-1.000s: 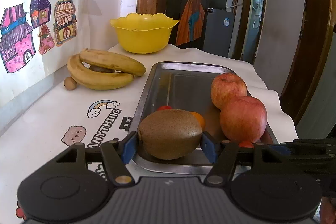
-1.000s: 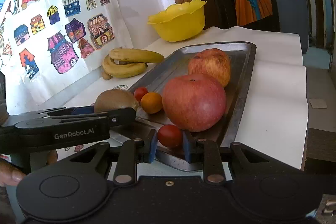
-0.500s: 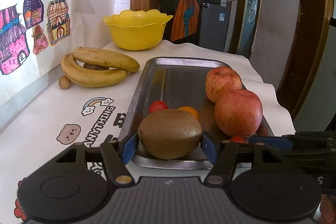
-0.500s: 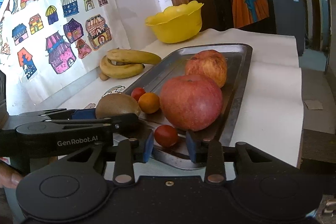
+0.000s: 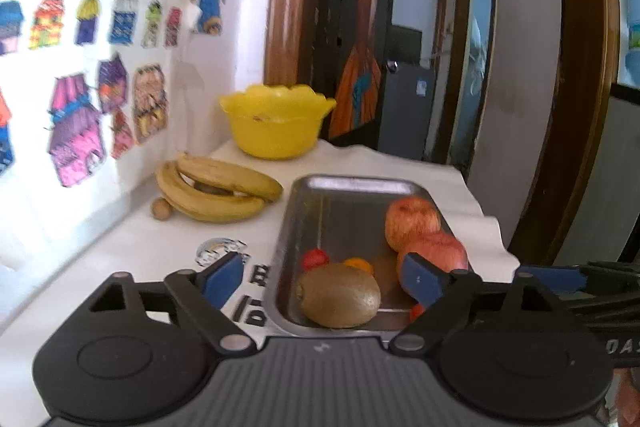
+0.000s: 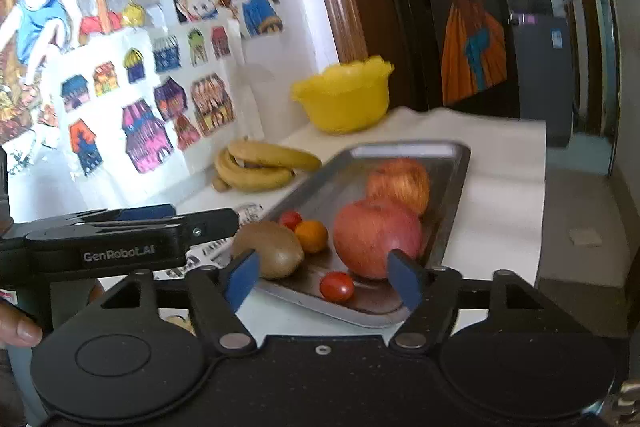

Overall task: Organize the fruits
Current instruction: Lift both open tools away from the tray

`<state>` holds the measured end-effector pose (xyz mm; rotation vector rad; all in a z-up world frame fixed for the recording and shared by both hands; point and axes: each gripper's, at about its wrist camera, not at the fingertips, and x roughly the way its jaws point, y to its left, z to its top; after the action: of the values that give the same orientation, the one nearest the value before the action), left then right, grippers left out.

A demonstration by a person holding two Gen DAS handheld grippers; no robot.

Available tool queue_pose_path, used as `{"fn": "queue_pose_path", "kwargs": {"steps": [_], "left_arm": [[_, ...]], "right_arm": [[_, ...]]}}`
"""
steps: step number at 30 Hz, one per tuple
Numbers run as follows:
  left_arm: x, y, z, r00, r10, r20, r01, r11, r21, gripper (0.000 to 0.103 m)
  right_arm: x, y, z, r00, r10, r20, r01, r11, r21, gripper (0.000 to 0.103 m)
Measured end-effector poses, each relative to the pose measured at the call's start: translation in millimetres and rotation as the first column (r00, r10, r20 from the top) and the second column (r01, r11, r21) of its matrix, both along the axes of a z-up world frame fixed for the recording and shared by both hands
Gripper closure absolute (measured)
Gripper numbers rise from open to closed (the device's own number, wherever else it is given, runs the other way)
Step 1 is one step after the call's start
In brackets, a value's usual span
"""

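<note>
A brown kiwi (image 5: 339,295) lies in the near end of the metal tray (image 5: 352,185), free of my left gripper (image 5: 322,279), which stands open above and behind it. In the same tray sit two red apples (image 5: 434,253), a small orange fruit (image 5: 359,264) and a cherry tomato (image 5: 315,259). My right gripper (image 6: 322,277) is open too, and a cherry tomato (image 6: 337,286) rests loose in the tray (image 6: 454,187) between and beyond its fingers. The kiwi (image 6: 269,249) and the near apple (image 6: 376,239) flank that tomato.
Bananas (image 5: 216,193) and a small brown nut (image 5: 161,207) lie left of the tray by the wall. A yellow bowl (image 5: 276,123) stands at the back. The white cloth's edge (image 6: 516,195) drops off on the right. A hand (image 6: 18,329) holds the left gripper.
Both grippers opened: the left let go of the kiwi, the right let go of the cherry tomato. Both pulled up and back from the tray.
</note>
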<state>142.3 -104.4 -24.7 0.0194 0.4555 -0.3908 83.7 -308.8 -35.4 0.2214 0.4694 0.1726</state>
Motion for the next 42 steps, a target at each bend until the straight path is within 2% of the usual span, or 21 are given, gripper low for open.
{"fn": "queue_pose_path", "kwargs": {"steps": [5, 8, 11, 21, 29, 37, 42], "left_arm": [[-22.7, 27.4, 23.5, 0.997, 0.047, 0.064, -0.045, 0.998, -0.039, 0.002], [-37.3, 44.3, 37.8, 0.992, 0.075, 0.103, -0.069, 0.996, -0.054, 0.0], [-52.3, 60.8, 50.2, 0.984, 0.102, 0.143, -0.097, 0.994, -0.044, 0.0], [-101.7, 124.9, 84.7, 0.948, 0.211, 0.236, -0.217, 0.976, -0.002, 0.0], [-130.4, 167.9, 112.3, 0.91, 0.283, 0.304, -0.299, 0.954, 0.007, 0.0], [-129.4, 178.6, 131.3, 0.888, 0.31, 0.341, -0.348, 0.936, 0.057, 0.0], [-111.4, 177.3, 137.4, 0.89, 0.312, 0.333, -0.344, 0.938, 0.04, 0.0]], "right_arm": [[-25.5, 11.0, 25.8, 0.998, -0.004, 0.066, 0.005, 1.0, -0.014, 0.013], [-39.9, 20.5, 40.3, 0.994, 0.002, 0.111, 0.001, 1.0, -0.027, 0.003], [-53.2, 32.6, 54.1, 0.989, 0.02, 0.146, -0.015, 0.999, -0.035, 0.001], [-83.4, 94.4, 104.3, 0.965, 0.168, 0.2, -0.164, 0.986, -0.035, 0.001], [-81.5, 142.6, 135.1, 0.945, 0.242, 0.219, -0.235, 0.97, -0.059, 0.001], [-59.3, 171.9, 159.2, 0.934, 0.265, 0.24, -0.234, 0.961, -0.151, 0.001], [-29.5, 170.2, 179.5, 0.937, 0.255, 0.239, -0.218, 0.961, -0.171, 0.001]]}}
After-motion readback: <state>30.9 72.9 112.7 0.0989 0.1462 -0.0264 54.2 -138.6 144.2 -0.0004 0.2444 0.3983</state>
